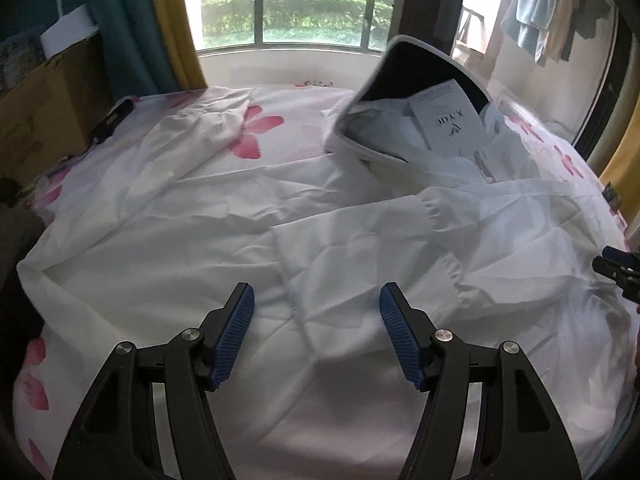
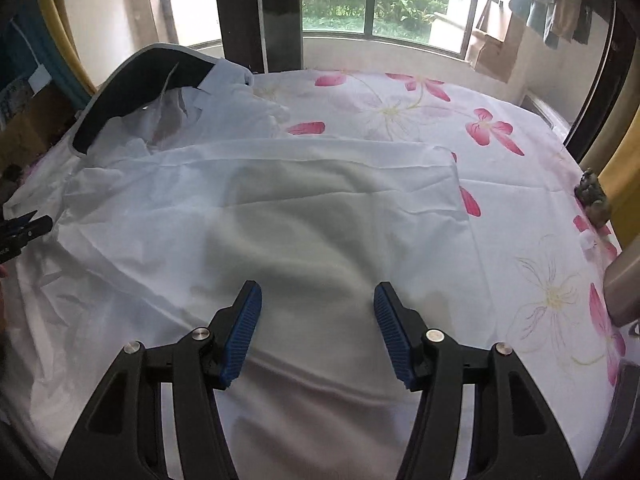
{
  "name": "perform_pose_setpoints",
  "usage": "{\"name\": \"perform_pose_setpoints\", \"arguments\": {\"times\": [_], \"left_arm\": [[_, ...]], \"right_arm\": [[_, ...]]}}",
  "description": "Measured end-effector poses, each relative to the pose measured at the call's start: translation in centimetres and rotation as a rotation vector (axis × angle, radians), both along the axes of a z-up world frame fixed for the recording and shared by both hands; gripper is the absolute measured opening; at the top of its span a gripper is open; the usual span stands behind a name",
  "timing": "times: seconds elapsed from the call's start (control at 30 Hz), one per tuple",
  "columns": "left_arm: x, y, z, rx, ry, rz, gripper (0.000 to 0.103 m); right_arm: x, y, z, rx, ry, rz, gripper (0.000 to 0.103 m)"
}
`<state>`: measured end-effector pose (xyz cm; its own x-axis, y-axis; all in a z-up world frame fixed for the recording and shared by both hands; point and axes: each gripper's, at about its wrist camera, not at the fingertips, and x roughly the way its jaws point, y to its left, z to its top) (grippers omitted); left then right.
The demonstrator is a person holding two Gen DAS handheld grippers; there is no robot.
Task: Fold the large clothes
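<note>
Garment (image 1: 224, 232) spread beneath both gaping claws.

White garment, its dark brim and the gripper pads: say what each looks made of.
White garment: thin, matte woven cloth, probably light synthetic; sharp creases. Dark brim: stiff, smooth panel with pale edging; material unclear. Pads: blue, ribbed, likely rubber.

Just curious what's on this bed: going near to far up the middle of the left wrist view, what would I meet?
Left gripper with open jaws → white garment → its dark-lined visor with paper tag → window railing.
</note>
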<state>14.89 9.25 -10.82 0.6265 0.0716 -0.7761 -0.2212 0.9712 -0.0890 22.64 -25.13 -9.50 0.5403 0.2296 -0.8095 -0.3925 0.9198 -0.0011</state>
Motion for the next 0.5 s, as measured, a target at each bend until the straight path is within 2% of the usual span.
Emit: {"name": "perform_pose_setpoints", "arguments": {"times": [0.3, 0.5], "left_arm": [[-1.9, 3.2, 2.6, 0.006, -0.083, 0.024, 0.068], [-2.3, 6.4, 3.8, 0.015, -0.109, 0.051, 0.068]], "right_arm": [[-1.4, 4.5, 2.3, -0.004, -0.063, 0.055, 0.059], [-1.7, 8.2, 3.3, -0.003, -0.093, 0.118, 0.059]]}}
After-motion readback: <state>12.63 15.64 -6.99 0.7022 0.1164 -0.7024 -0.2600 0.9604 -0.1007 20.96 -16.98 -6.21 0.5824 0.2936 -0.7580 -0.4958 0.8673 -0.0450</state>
